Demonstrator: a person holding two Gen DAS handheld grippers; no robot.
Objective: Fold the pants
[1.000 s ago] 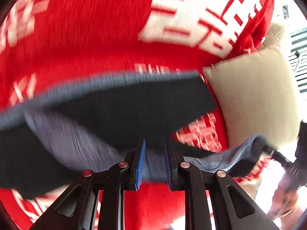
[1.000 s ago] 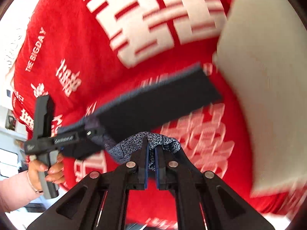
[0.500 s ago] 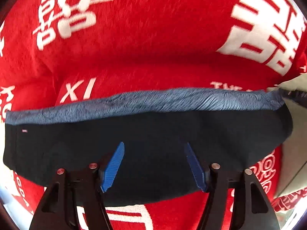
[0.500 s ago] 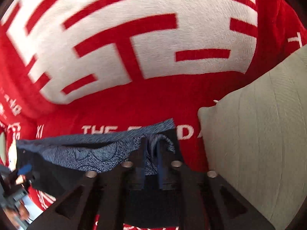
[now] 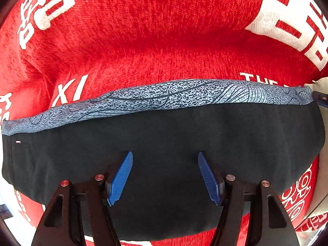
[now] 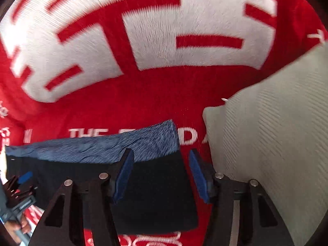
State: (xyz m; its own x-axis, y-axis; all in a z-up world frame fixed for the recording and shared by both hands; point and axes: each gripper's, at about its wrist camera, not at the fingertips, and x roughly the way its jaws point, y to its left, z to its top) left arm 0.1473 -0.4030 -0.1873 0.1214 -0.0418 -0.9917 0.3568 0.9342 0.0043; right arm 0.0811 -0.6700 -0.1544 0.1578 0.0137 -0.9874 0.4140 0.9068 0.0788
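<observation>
1. Looking down through both wrist cameras, we are seeing the pants (image 5: pixel 164 143) lying folded on a red blanket (image 5: pixel 153 41) with large white characters woven into it.
2. We are holding the left gripper (image 5: pixel 165 176) above the middle of the dark fabric, its 2 blue pads (image 5: pixel 121 177) standing well apart and gripping nothing; the cloth is showing between them, and whether the tips are touching it we cannot tell.
3. We are seeing the pants as a wide black band with a speckled blue-grey layer (image 5: pixel 174 96) showing along the far edge, carrying thin curved line patterns.
4. We are noticing a small pale tag (image 5: pixel 18 142) near the left end of the black layer.
5. We are opening the jaws of the right gripper (image 6: pixel 160 174) over the right end of the pants (image 6: pixel 155 194); the black corner is lying between the pads, which are not pressing on it.
6. We are seeing a beige ribbed cushion (image 6: pixel 266 153) just beside that end of the pants, on the right of the right wrist view.
7. We are catching the left gripper (image 6: pixel 20 186) at the far left edge of the right wrist view, with a hand (image 6: pixel 14 225) on its handle.
8. We are reading "THE" on the blanket just beyond the blue-grey edge in both views.
</observation>
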